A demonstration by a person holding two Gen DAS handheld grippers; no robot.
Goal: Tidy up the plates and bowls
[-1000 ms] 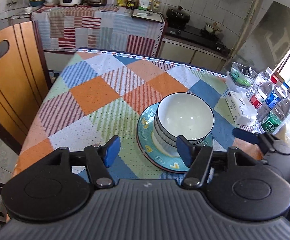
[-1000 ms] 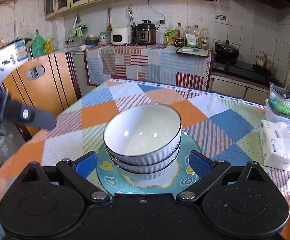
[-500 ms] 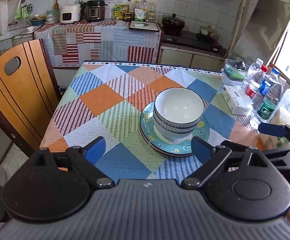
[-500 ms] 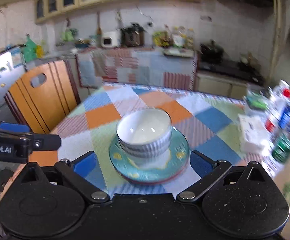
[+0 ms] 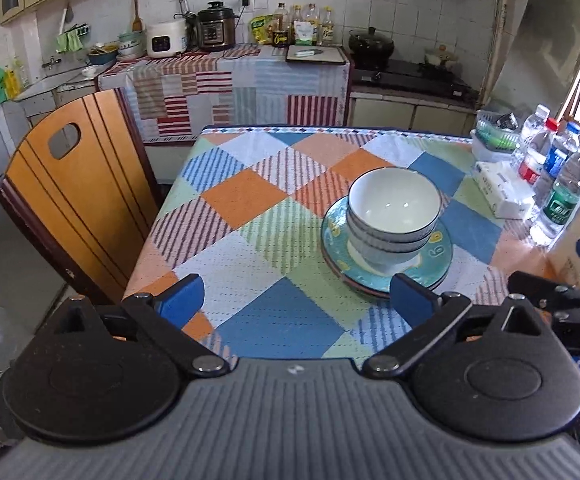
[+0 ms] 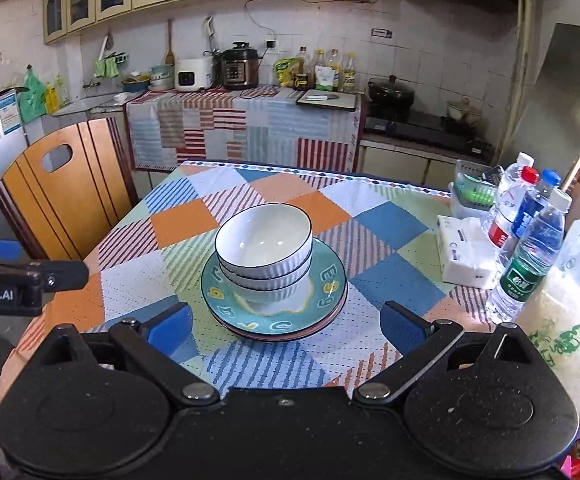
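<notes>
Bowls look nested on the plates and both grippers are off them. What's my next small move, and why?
Probably none on the stack: draw both grippers a little further back. The bowls sit nested and upright on the stacked plates. The left gripper, its jaws opening, and the right gripper hold nothing and are apart from the stack. No loose dishes show on the table.

The tablecloth (image 6: 274, 196) was a patchwork of orange, blue, pale green and white diamonds, some striped, some dotted. The bowls (image 6: 264, 254) were white with dark rims and ribbed sides. The top plate (image 6: 330, 280) was teal with yellow squiggles, over a pinkish one. The gripper pads (image 5: 182, 298) were bright blue, the chair (image 5: 78, 188) orange wood with dark lines.
</notes>
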